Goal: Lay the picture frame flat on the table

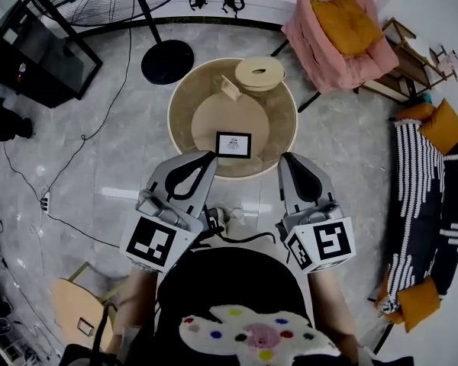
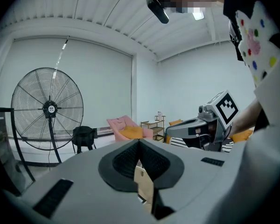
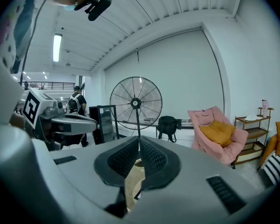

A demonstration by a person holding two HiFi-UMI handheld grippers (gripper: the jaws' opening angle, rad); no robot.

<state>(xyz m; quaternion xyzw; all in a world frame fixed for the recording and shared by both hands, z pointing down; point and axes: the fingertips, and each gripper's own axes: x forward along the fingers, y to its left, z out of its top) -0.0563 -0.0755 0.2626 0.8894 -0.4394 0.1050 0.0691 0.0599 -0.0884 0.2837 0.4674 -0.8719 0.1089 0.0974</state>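
Item: picture frame (image 1: 233, 144), black-bordered with a white print. It is found on the round wooden table (image 1: 185, 132), at the near edge of the sunken inner surface, its face seen squarely from above; whether it lies flat or leans cannot be told from the head view. Also held on the table: a small pale wooden piece (image 1: 230, 88) at the far edge of the inner surface, and a round wooden disc (image 1: 259, 72) set on the far right rim, well apart from the frame. Left gripper (image 1: 211, 157): jaws pressed together, nothing held between them. Its tip is seen over the near rim, just beside the frame's near left corner; contact cannot be judged. Right gripper (image 1: 287, 158): jaws likewise closed and empty, its tip seen over the near right rim, clear of the frame. The frame is placed between the two tips and slightly beyond them. Surroundings noted on the floor: a standing fan (image 1: 167, 61) past the table's far left, a pink armchair (image 1: 320, 48) with an orange cushion (image 1: 345, 23) to the far right, and a striped sofa (image 1: 420, 197) along the right.
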